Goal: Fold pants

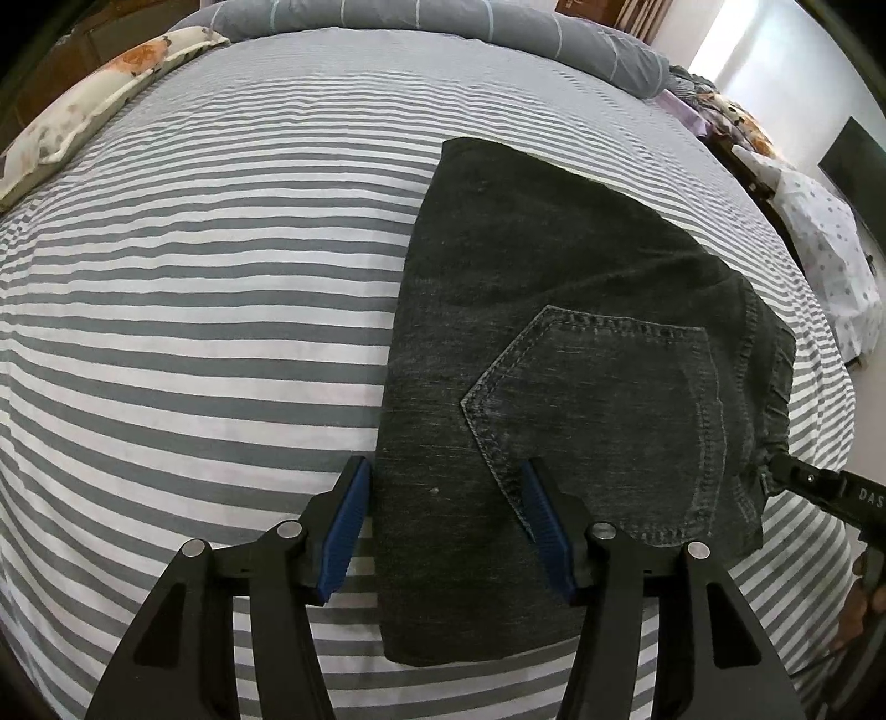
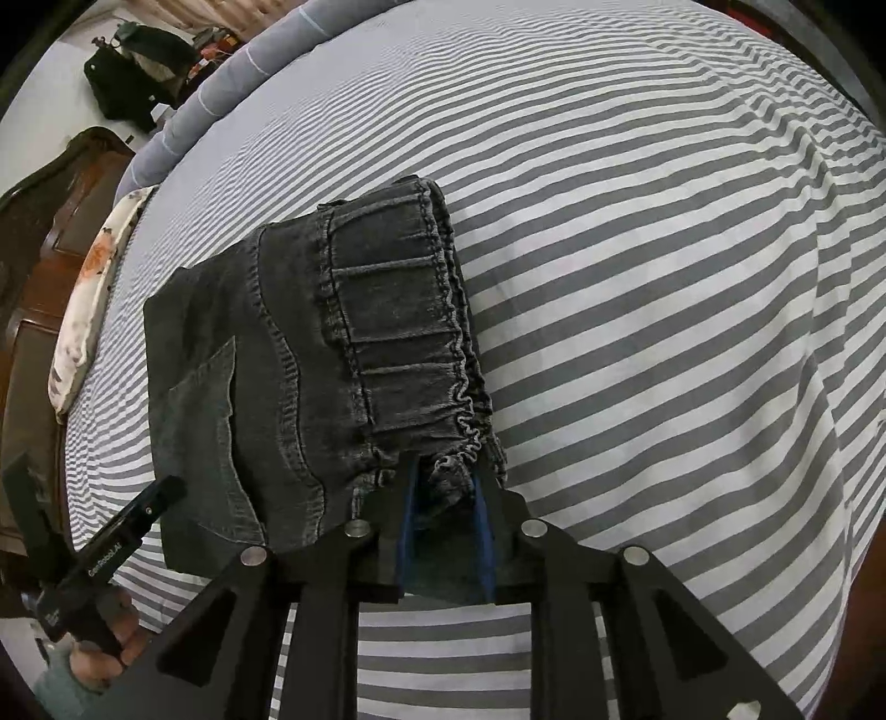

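Dark grey denim pants (image 1: 554,343), folded into a compact rectangle, are lying on a bed w/ a grey-and-white striped sheet (image 1: 194,304). In left wrist view they're sitting right of centre, stitched back pocket (image 1: 598,421) facing up, waistband end toward frame right. In right wrist view the same bundle is sitting left of centre, gathered elastic waistband (image 2: 404,321) running top to bottom along its right edge.

Left gripper (image 1: 443,531), bottom centre of its view, is hovering w/ jaws about half apart. The lower left edge of the pants is lying betw. the blue pads (image 1: 346,531), but the pads aren't pressing on cloth, so nothing is gripped.

Right gripper (image 2: 443,531), bottom centre of its view, is showing jaws only narrowly apart, w/ the waistband corner bunched betw. the blue pads; pads are looking in contact w/ the denim. Its black tip is also poking in at the right edge of left wrist view, touching the waistband corner.

A hand (image 2: 105,637) holding the left gripper's handle is showing at lower left of right wrist view.

Grey quilt w/ thin pale lines (image 1: 443,22) is bunched along the top of the bed; floral cream pillow (image 1: 83,105) is lying at upper left.
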Available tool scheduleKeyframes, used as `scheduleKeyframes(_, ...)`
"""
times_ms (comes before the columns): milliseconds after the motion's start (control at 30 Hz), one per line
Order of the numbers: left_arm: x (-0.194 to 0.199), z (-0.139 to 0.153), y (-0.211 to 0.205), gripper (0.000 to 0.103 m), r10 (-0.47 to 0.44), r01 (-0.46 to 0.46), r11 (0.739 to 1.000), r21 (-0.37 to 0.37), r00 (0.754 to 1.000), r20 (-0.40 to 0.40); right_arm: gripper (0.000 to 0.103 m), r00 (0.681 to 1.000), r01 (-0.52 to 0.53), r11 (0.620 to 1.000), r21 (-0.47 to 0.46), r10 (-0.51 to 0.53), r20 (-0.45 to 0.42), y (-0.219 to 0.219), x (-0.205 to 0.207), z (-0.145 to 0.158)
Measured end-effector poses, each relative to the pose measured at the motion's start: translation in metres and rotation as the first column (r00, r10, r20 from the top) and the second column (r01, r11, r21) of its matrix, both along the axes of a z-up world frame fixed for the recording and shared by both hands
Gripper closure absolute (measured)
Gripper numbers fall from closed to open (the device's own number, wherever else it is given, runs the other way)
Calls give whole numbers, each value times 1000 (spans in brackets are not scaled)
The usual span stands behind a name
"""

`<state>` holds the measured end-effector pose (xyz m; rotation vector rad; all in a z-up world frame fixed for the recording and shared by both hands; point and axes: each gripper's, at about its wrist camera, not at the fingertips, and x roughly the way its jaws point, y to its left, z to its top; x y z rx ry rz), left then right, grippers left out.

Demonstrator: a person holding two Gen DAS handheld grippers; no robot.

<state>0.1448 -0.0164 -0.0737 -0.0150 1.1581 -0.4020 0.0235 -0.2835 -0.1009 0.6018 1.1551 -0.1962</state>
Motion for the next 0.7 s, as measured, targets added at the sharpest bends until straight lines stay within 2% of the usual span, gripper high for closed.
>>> scheduleKeyframes(367, -9, 5, 0, 46, -4, 4, 1000, 1, 999, 40, 78, 1000, -8, 1000, -24, 9, 17, 0, -5, 12)
scheduleKeyframes(567, -19, 4, -3, 46, -31, 29, 999, 21, 997, 73, 75, 997, -1, 995, -102, 9, 78, -6, -2, 41)
scheduleKeyframes(700, -28, 8, -12, 46, -98, 97, 995, 18, 990, 101, 75, 987, -59, 986, -159, 81, 137, -3, 24, 63)
